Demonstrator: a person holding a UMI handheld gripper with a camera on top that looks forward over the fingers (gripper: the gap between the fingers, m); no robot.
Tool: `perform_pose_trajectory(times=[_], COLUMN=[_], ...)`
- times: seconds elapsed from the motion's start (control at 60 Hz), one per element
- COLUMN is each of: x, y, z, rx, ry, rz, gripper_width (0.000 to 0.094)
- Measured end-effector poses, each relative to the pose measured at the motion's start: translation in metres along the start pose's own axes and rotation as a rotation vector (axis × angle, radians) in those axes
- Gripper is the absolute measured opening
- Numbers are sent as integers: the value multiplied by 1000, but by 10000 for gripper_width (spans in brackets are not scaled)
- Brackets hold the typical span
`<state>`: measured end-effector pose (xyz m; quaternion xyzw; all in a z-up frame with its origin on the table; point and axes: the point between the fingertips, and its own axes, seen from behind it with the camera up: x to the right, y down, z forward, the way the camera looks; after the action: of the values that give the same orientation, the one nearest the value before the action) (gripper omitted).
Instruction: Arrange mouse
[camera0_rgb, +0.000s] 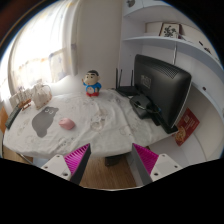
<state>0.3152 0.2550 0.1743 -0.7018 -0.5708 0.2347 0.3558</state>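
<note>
A small pink mouse (67, 124) lies on the white-clothed table (110, 135), just right of a grey mouse mat (42, 122). My gripper (112, 160) is open and empty. Its two fingers with magenta pads (78, 160) stand wide apart, below and in front of the table's near edge. Only wooden floor (100, 178) shows between them. The mouse is well beyond the fingers and to the left.
A clear glass (98, 121) stands mid-table. A blue toy figure (92, 84) stands at the back. A black monitor (160, 85) is at the right with dark items in front of it and a red box (186, 125) beside it. Wall shelves (165, 38) hang above.
</note>
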Motion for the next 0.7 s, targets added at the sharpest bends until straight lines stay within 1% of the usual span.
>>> perform_pose_trajectory(times=[0.083, 0.217, 0.35, 0.533, 0.7], x=[-18, -66, -117, -184, -216], y=[-2, -1, 5, 14, 13], z=[4, 33, 43, 54, 78], rx=[5, -1, -13, -7, 45], ry=[-40, -105, -177, -274, -303], rz=[-10, -50, -95, -142, -173], gripper_width=[855, 857, 858, 857, 855])
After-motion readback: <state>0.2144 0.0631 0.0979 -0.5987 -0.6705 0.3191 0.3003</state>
